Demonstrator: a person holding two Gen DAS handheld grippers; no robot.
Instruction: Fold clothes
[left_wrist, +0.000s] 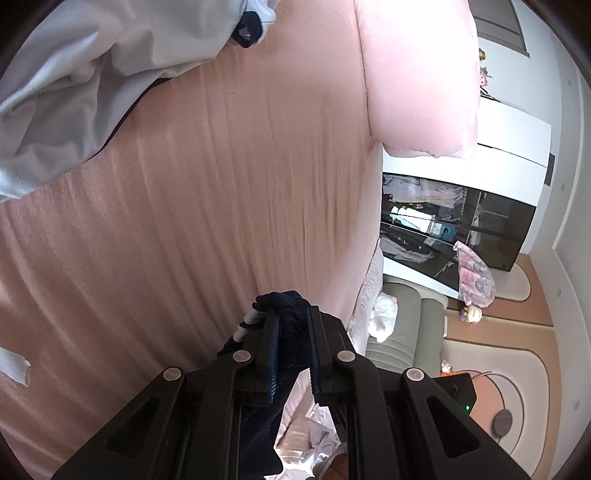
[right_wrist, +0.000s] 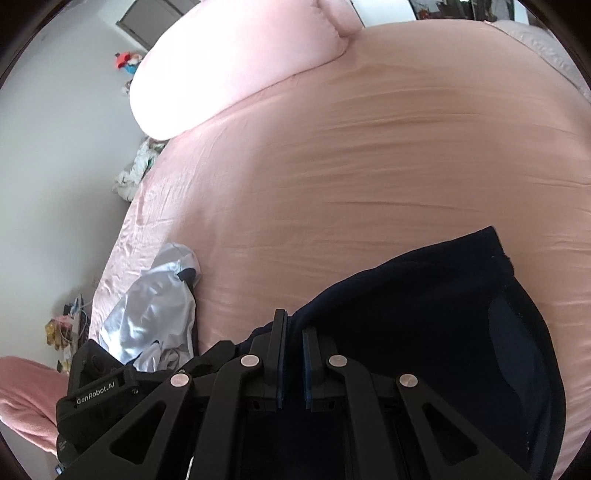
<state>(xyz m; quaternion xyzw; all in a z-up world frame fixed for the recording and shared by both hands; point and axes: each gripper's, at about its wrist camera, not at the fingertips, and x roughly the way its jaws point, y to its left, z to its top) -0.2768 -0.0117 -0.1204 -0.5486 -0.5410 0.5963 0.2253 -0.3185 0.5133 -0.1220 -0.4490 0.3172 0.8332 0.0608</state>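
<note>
Navy fabric fills the gap between the jaws of the left gripper (left_wrist: 293, 332) in the left wrist view: the navy garment (left_wrist: 286, 325) is bunched at the fingertips, at about 6 o'clock in the frame, and hangs down between the fingers, which are clamped on it. A white-wound cord end (left_wrist: 245, 325) sticks out just beside the left finger. Beyond it, a pink bedsheet (left_wrist: 207, 192) spreads across the middle of the view. A pale grey-white garment (left_wrist: 74, 74) lies crumpled at 10 o'clock, and a pink duvet (left_wrist: 417, 74) is heaped at 1 o'clock. At 3 o'clock, off the bed, stands a dark glass-fronted wardrobe (left_wrist: 461, 229).

From the right wrist view, the right gripper (right_wrist: 293, 328) sits at 6 o'clock with its jaws drawn close together on an edge of the same navy garment (right_wrist: 424, 314), which spreads from the fingertips out to 4 o'clock over the bedsheet (right_wrist: 369, 166). The pale garment (right_wrist: 155, 310) lies at 8 o'clock, near the bed's edge and well apart from the navy one. The duvet (right_wrist: 229, 62) is at 11 o'clock.
</note>
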